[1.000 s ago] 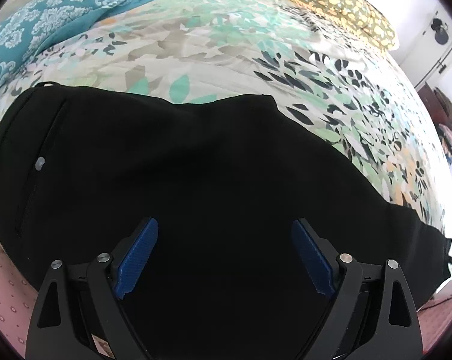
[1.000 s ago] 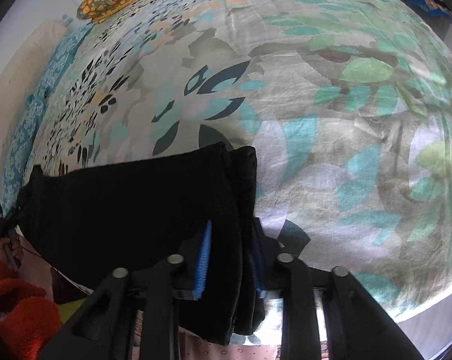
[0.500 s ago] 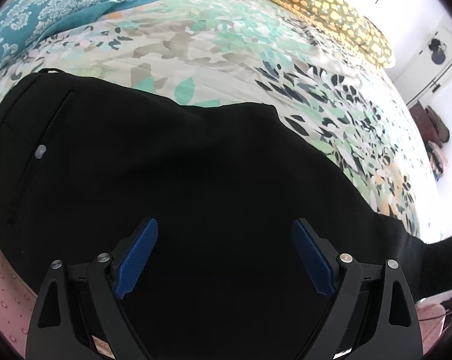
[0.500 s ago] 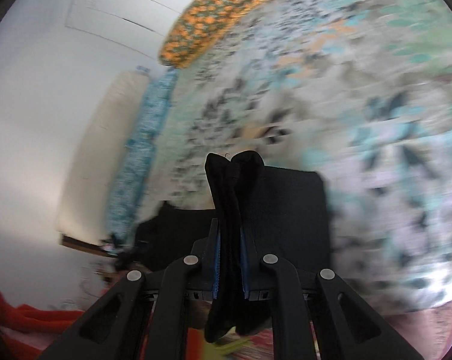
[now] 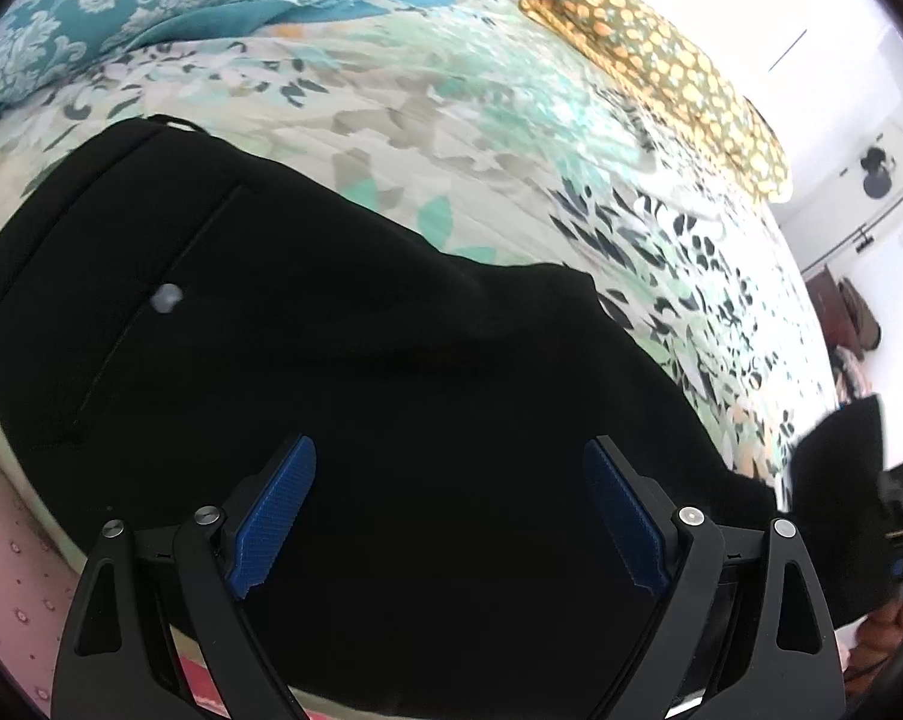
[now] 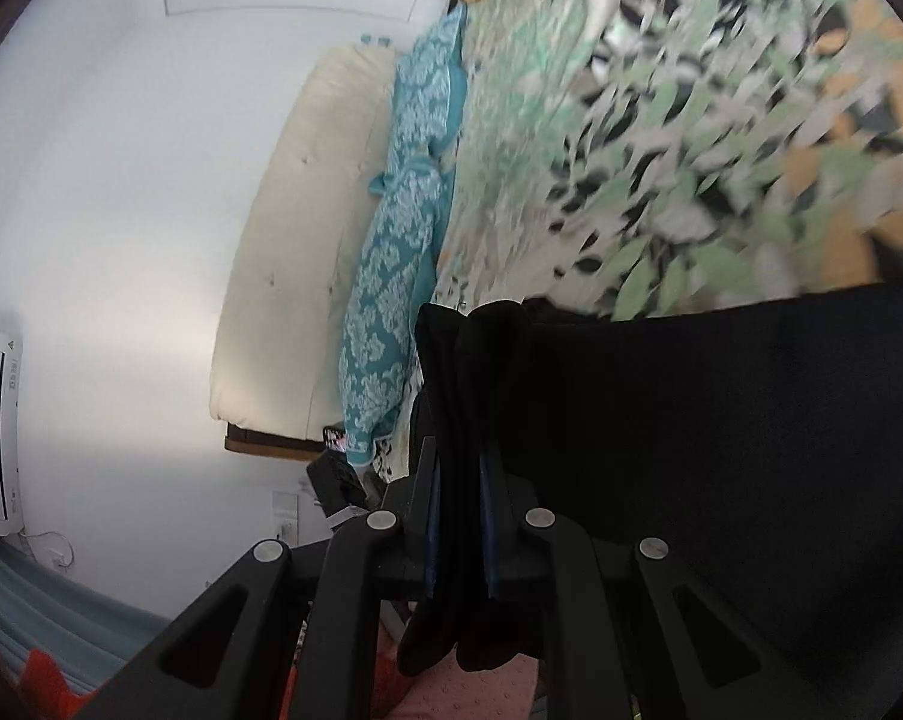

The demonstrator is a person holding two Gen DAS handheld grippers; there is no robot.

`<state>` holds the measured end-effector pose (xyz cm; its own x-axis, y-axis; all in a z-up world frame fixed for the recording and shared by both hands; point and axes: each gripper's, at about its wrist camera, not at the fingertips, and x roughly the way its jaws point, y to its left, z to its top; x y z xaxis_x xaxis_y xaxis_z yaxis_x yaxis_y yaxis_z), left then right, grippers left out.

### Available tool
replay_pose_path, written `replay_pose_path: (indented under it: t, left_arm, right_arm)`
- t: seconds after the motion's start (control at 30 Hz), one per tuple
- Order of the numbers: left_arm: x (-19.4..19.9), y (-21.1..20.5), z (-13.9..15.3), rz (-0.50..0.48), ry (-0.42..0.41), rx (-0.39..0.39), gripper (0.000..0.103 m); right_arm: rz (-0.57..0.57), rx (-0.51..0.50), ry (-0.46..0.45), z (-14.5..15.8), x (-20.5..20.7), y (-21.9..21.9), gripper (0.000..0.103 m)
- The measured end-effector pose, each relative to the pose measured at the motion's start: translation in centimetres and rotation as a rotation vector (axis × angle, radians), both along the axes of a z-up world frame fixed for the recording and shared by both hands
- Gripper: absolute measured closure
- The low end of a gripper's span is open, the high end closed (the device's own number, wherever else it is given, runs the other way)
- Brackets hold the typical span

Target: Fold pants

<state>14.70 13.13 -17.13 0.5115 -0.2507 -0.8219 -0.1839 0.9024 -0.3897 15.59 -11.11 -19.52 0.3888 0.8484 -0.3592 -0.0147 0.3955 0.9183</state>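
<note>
Left wrist view. The left gripper [image 5: 449,516], a black two-finger tool with ribbed blue pads [image 5: 277,516], stands with its jaws spread wide above the black fabric pants [image 5: 331,360]; nothing lies between the pads. The pants are spread flat on the leaf-printed quilt in green, grey and cream [image 5: 511,138] that covers the bed, filling the frame from 9 o'clock to 5 o'clock. A long slit pocket with a small pale button [image 5: 166,298] shows at 9 o'clock. At 4 o'clock the far end of the pants is lifted off the quilt. A teal pillow with a white damask pattern [image 5: 121,6] lies at 11 o'clock, and an olive pillow with orange dots [image 5: 661,72] at 1 o'clock.

Right wrist view. The right gripper [image 6: 460,516] has its jaws pressed together on a bunched fold of the pants [image 6: 721,450], which rises between the pads and hangs below them; its jaws have just been closing on this fold. From the grip the fabric stretches toward 3 o'clock in front of the blurred quilt [image 6: 691,150]. The teal pillow [image 6: 403,228] and a cream padded headboard [image 6: 307,228] run from 12 toward 7 o'clock; a white wall [image 6: 121,180] fills the left.
</note>
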Motion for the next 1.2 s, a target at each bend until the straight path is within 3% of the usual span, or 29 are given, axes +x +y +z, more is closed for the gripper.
replay_pose_path:
  t: [0.07,0.13,0.23,0.3,0.37,0.43,0.5,0.63,0.7,0.87,0.9,0.93,1.0,1.1,1.2]
  left_arm:
    - [-0.2,0.3,0.1,0.011,0.000,-0.013,0.011]
    - [-0.3,0.5,0.2,0.013,0.003,-0.026,0.011]
    - [-0.8,0.4,1.0,-0.017,-0.010,-0.055,0.011]
    - [-1.4,0.0,2.0,-0.069,-0.038,-0.086,0.011]
    - [-2.1,-0.9,2.9,-0.149,-0.076,-0.118,0.011]
    - [-2.6,-2.4,3.7,-0.225,-0.112,-0.127,0.011]
    - [-2.8,-4.8,4.2,-0.324,-0.141,-0.125,0.014]
    - [-2.7,-10.6,4.0,-0.536,-0.145,-0.049,0.038]
    - [-2.4,-12.2,3.2,-0.581,-0.129,-0.003,0.047]
    - [-1.5,-13.6,0.9,-0.577,-0.046,0.059,0.050]
    - [-1.5,-13.7,0.7,-0.577,-0.039,0.066,0.054]
    - [-1.7,-13.8,0.5,-0.582,-0.031,0.074,0.072]
    - [-1.4,-14.3,-0.5,-0.581,0.012,0.111,0.093]
    - [-1.3,-14.0,-0.9,-0.534,0.036,0.115,0.094]
    - [-2.1,-12.8,0.9,-0.501,-0.009,0.155,0.095]
  right_arm:
    - [0.031,-0.036,0.003,-0.6,1.1,2.6,0.091]
    - [0.055,-0.142,-0.010,-1.3,2.1,5.2,0.087]
    - [0.069,-0.355,-0.006,-2.0,2.8,7.1,0.060]
    - [0.039,-0.345,-0.006,-1.4,2.3,5.5,0.051]
    - [-0.003,-0.338,-0.052,0.0,1.0,2.5,0.035]
    - [-0.042,-0.413,-0.119,1.8,-0.6,0.0,0.029]
    - [-0.079,-0.488,-0.159,3.1,-2.8,-3.1,0.028]
    - [-0.183,-0.537,-0.161,3.5,-7.1,-8.4,0.028]
    - [-0.245,-0.549,-0.158,3.3,-9.6,-10.7,0.028]
    - [-0.370,-0.538,-0.146,3.1,-13.6,-14.4,0.028]
    - [-0.383,-0.538,-0.141,3.0,-13.7,-15.0,0.028]
    - [-0.390,-0.544,-0.143,3.0,-13.9,-15.4,0.028]
    - [-0.400,-0.569,-0.160,3.3,-13.6,-15.7,0.028]
    - [-0.413,-0.587,-0.186,3.7,-12.9,-15.4,0.028]
    - [-0.360,-0.614,-0.196,3.6,-12.4,-14.3,0.028]
